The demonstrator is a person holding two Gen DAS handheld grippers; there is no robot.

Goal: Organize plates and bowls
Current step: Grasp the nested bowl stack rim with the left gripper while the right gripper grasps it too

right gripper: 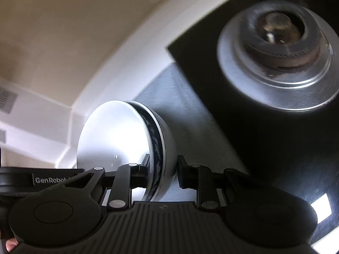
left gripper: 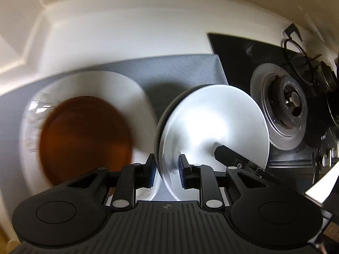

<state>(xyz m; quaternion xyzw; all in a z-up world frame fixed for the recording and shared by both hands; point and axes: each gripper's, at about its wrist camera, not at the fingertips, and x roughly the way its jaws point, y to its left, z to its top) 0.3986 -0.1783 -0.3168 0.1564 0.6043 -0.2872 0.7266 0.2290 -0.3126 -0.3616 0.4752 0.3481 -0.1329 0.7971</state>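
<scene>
A white bowl with a dark blue band (left gripper: 211, 124) hangs tilted on its edge above the grey mat (left gripper: 180, 72). My left gripper (left gripper: 166, 169) is shut on its rim. My right gripper (right gripper: 162, 172) grips the same bowl (right gripper: 114, 137) from the other side; its right finger (right gripper: 185, 174) stands slightly off the bowl's wall, and one fingertip (left gripper: 224, 152) pokes into the left wrist view. A brown plate (left gripper: 84, 139) lies stacked on a larger white plate (left gripper: 131, 93) to the left on the mat.
A black gas hob (left gripper: 237, 63) with a silver burner (left gripper: 281, 110) sits right of the mat; the burner (right gripper: 279, 57) also fills the right wrist view's upper right. A white wall and cabinet (left gripper: 106, 31) stand behind.
</scene>
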